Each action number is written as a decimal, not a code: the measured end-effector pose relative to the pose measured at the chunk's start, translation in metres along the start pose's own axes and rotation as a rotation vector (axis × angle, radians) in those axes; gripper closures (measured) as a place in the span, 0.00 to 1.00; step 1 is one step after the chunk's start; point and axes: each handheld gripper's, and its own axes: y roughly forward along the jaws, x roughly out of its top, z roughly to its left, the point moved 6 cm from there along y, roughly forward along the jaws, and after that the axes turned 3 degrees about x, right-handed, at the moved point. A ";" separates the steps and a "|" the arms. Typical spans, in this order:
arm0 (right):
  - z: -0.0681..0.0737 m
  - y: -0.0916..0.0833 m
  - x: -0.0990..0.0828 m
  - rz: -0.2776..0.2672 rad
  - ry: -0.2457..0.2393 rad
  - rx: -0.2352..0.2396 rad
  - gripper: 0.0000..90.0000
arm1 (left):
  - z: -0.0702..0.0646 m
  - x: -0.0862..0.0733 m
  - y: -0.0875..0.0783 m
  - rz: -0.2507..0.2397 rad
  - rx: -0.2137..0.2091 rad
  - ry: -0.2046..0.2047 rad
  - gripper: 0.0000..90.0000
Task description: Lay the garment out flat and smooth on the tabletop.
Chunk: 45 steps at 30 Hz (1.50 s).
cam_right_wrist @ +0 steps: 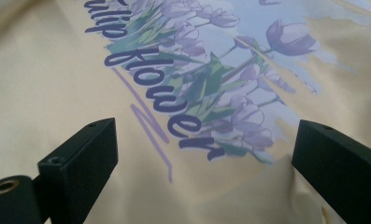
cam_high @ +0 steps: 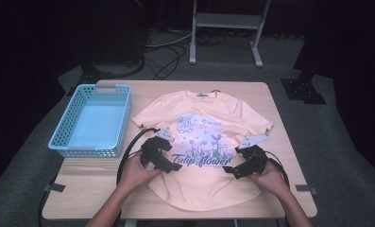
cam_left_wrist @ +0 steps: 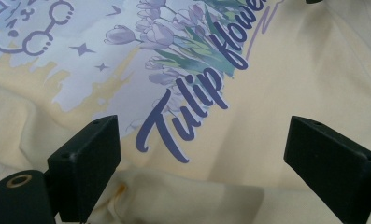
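Observation:
A peach T-shirt point(cam_high: 204, 184) lies flat, front up, on the wooden table point(cam_high: 81, 189); its print shows a rabbit, tulips and the words "Tulip Flower". My left gripper point(cam_high: 174, 167) hovers over the shirt's left side by the word "Tulip" point(cam_left_wrist: 185, 112), jaws wide apart with nothing between them. My right gripper point(cam_high: 227, 170) hovers over the right side by "Flower" point(cam_right_wrist: 160, 100), jaws likewise wide and empty. In both gripper views the fabric point(cam_left_wrist: 286, 79) lies just below the black jaws, and whether the tips touch it I cannot tell.
An empty light-blue plastic basket point(cam_high: 123, 118) stands on the table's left part, beside the shirt's left sleeve. Cables loop from each gripper across the table. A metal stand point(cam_high: 225, 21) is on the floor beyond the far edge.

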 end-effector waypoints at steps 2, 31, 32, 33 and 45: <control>0.001 -0.004 -0.004 -0.001 0.006 -0.002 0.07 | -0.002 -0.002 -0.002 -0.006 -0.004 -0.010 0.12; 0.006 -0.055 -0.053 -0.050 0.063 -0.068 0.07 | -0.025 -0.032 -0.028 -0.055 0.020 -0.037 0.12; 0.007 -0.056 -0.054 -0.054 0.063 -0.068 0.07 | -0.026 -0.033 -0.030 -0.054 0.023 -0.031 0.12; 0.008 -0.057 -0.054 -0.055 0.061 -0.069 0.07 | -0.027 -0.034 -0.031 -0.056 0.023 -0.034 0.12; 0.014 -0.068 -0.063 -0.077 0.077 -0.079 0.07 | -0.040 -0.051 -0.047 -0.070 0.030 -0.034 0.12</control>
